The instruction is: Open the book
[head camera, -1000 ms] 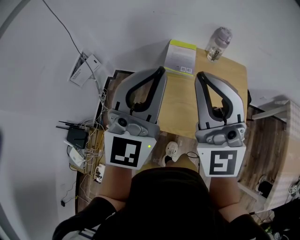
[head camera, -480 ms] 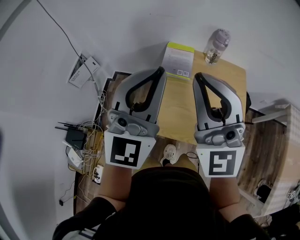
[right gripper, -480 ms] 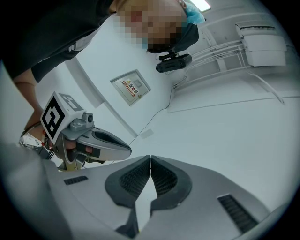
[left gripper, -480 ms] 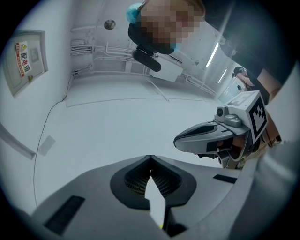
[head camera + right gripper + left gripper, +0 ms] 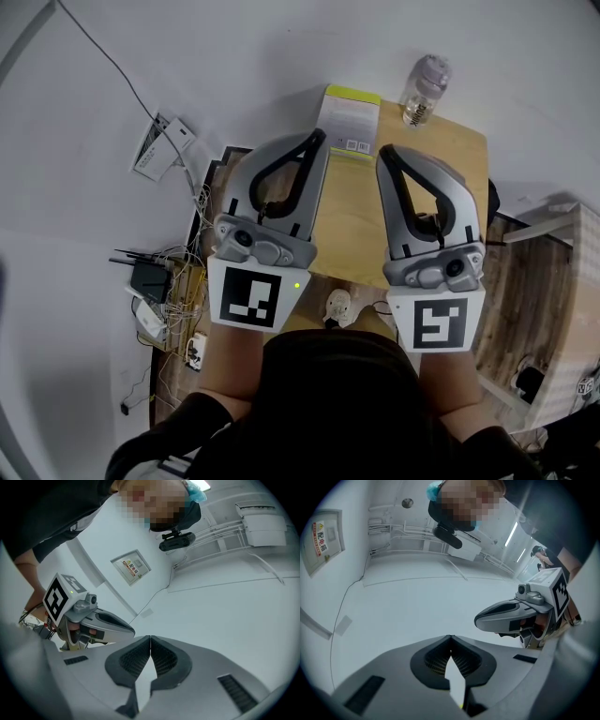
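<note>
Both jaw pairs are pressed fully together with nothing between them: the left gripper (image 5: 319,139) and the right gripper (image 5: 385,151) each meet tip to tip on black ribbed pads (image 5: 134,661). They are held side by side over the wooden table (image 5: 455,169), smooth grey shells tilted slightly upward. The closed book (image 5: 350,120), pale with a yellow-green band, lies flat on the table's far edge at about one o'clock in the head view. A clear plastic bottle (image 5: 423,89) stands at its two o'clock.
</note>
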A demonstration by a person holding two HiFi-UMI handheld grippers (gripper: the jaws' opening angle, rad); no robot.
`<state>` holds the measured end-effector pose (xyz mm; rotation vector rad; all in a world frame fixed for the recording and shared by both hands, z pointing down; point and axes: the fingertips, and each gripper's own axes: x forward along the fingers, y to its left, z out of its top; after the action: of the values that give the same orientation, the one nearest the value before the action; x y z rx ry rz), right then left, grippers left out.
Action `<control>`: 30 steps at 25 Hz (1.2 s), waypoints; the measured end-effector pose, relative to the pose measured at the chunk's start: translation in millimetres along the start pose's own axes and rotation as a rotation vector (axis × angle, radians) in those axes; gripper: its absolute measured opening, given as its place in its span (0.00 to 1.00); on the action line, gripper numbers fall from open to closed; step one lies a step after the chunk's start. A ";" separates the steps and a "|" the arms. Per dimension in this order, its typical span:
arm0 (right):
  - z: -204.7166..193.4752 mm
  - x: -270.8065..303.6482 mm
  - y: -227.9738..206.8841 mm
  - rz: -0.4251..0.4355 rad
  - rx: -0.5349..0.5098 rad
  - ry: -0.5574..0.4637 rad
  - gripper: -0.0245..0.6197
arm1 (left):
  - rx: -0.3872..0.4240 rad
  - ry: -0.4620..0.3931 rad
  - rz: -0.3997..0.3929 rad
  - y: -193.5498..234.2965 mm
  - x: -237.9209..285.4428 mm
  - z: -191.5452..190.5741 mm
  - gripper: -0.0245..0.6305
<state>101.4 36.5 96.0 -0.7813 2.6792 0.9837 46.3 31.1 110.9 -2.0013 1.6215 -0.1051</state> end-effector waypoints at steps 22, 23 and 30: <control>3.9 -13.4 -0.6 0.004 -0.004 0.003 0.08 | 0.032 0.014 -0.017 -13.7 -2.7 6.7 0.05; 3.6 -14.4 -1.7 0.003 -0.003 0.003 0.08 | 0.033 0.015 -0.018 -15.1 -2.1 6.9 0.05; 1.8 -19.3 -5.8 0.000 0.004 0.002 0.08 | 0.046 0.026 -0.032 -22.2 1.0 8.0 0.05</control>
<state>120.8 41.9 98.0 -0.7818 2.6818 0.9785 69.2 35.7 114.1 -1.9985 1.5891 -0.1790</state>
